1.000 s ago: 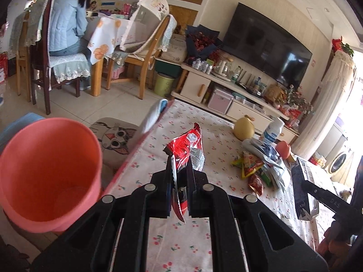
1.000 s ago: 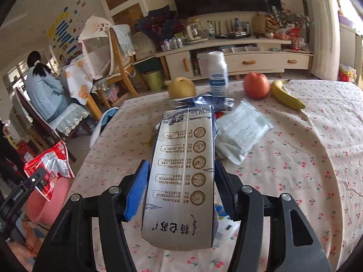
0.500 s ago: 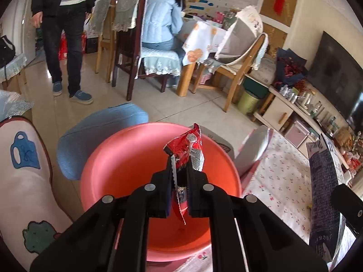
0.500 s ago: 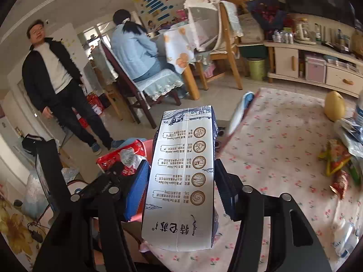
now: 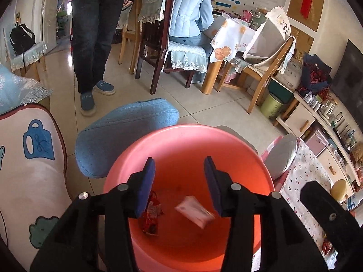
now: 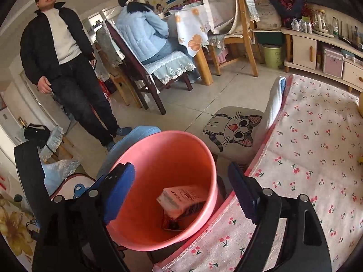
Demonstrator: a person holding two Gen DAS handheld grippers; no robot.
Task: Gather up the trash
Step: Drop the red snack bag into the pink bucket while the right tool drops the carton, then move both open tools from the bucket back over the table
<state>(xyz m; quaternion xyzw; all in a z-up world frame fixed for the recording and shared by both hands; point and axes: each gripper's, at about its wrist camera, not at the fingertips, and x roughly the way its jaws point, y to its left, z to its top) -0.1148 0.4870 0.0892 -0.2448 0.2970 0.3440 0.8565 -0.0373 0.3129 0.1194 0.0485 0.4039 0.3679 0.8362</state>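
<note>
Left gripper point(image 5: 179, 181): hanging over the mouth of the bin, its fingers point(image 5: 145, 185) spread wide and gripping nothing.
Right gripper point(image 6: 181, 195): hovering above the bin's near rim, fingers point(image 6: 119, 188) likewise parted and holding nothing.
Bin point(image 5: 188, 136): a salmon-pink round bucket, standing on the floor just beside the table edge.
Red wrapper point(image 5: 152, 213): lying at the bottom of the bin, toward its left side in the left wrist view.
Carton point(image 6: 181, 198): a pale box with printed lettering, lying tilted inside the bin (blurred in the left wrist view point(image 5: 195, 212)), resting partly over the red wrapper point(image 6: 171, 224).
Table point(image 6: 317, 158): carrying a white cloth printed with cherries, pink-bordered, its corner sitting right next to the bin.
Cat cushion point(image 6: 233, 131): lying on a seat just beyond the bin, against the table edge.
Blue cushion point(image 5: 127, 133): sitting on the floor side of the bin, touching or nearly touching its rim.
Standing man point(image 6: 61, 56): dark jacket, white shirt, standing on the tiled floor well behind the bin.
Seated person point(image 6: 145, 34): pale blue jacket, sitting on a dark wooden chair at a far dining table, back to the cameras.
Green pail point(image 6: 272, 55): standing far off beside the cream cabinet point(image 6: 304, 49).
</note>
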